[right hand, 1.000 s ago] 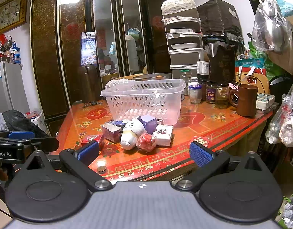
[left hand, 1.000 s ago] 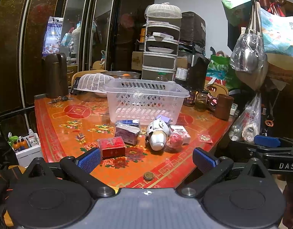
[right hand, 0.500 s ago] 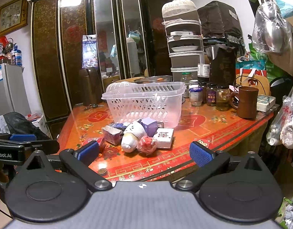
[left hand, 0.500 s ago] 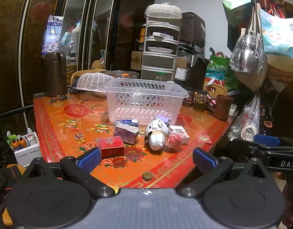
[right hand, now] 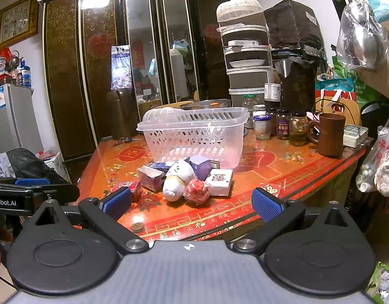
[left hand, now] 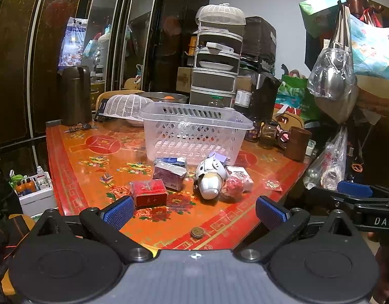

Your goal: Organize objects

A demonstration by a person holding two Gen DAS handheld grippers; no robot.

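I hold both hand-held grippers back from the near edge of the surface [left hand: 93, 149], nothing picked yet. Left hand-held gripper [left hand: 194, 212] is spread wide and empty; right hand-held gripper [right hand: 191, 204] is spread wide and empty too. My guess is they sit wide so either can drop over an item in the pile.

The clear basket [left hand: 194, 131] stands mid-surface, behind the pile, open side up, looks empty through the slotted walls. Likely the target bin, so the items sit just in front of it for short carries.

Pile, from the left view: red box [left hand: 148, 193] nearest and leftmost, lying flat, apart from the rest. Purple box [left hand: 169, 176] just behind it, wrapped shiny. White plush [left hand: 209, 179] lies on its side, nose toward me, touching a red ball [left hand: 233, 188] on its right. White box [right hand: 219, 181] with red print lies flat at far right of the pile. Small lilac box [right hand: 200, 167] stands behind the plush, against the basket. A coin [left hand: 197, 232] lies alone near the edge.

Red box looks the easiest first grab for the left.
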